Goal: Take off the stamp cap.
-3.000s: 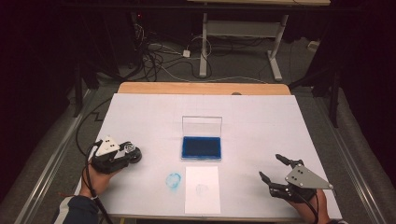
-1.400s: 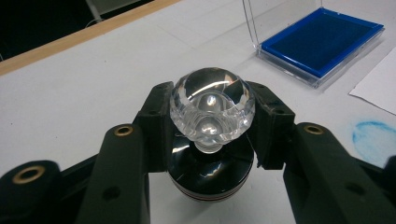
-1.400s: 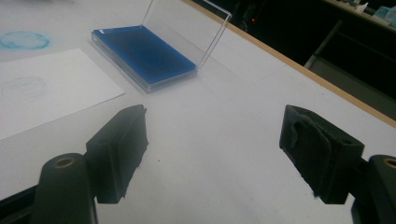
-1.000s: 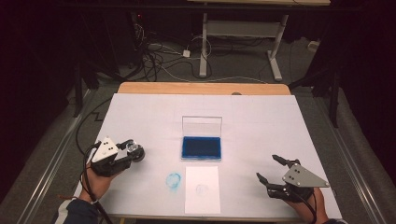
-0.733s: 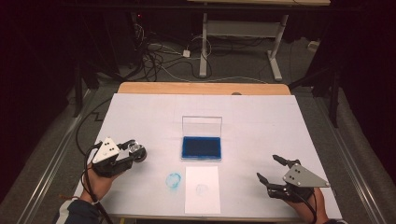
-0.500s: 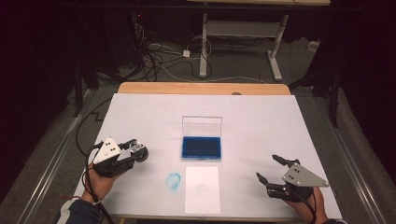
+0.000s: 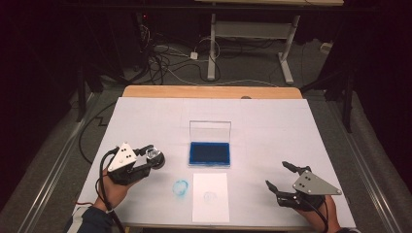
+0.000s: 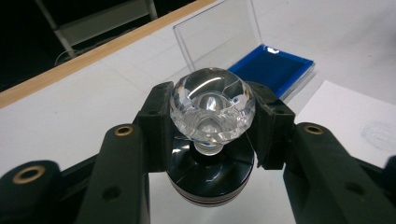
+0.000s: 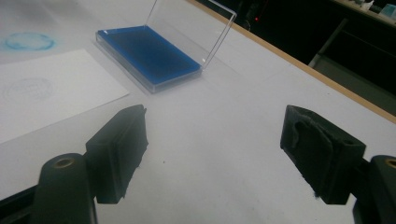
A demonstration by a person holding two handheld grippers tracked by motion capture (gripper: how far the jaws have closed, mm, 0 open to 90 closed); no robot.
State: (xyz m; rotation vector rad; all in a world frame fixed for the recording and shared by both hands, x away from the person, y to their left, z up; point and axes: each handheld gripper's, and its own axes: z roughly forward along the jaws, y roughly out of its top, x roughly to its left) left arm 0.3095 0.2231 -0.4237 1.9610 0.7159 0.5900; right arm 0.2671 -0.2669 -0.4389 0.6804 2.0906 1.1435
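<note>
We note the left tool (image 7: pixel 151 156) clamped on a stamp (image 8: pixel 212 109): both pads press the sides of its clear faceted knob, and the black round base sits below the knob, between the jaws. In the high view the stamp (image 7: pixel 155 156) is at the tool's tip, held over the counter (image 7: pixel 145 111).

Ahead of the left tool and off to its right lies the ink pad (image 8: pixel 275 70), blue, in a clear case with the lid standing upright at its far edge. Nearer that tool, on its right, is a white sheet (image 8: pixel 350 121) with a faint round print on it. On the counter between the left tool and the sheet we see a blue ring mark (image 7: pixel 181 187).

The right tool (image 7: pixel 282 177) has its jaws wide apart, nothing between them; the pads (image 9: pixel 123 140) hover just above bare counter. From this tool, the ink pad (image 9: pixel 147 56) lies ahead to its left, the sheet (image 9: pixel 42 93) at its near left.
</note>
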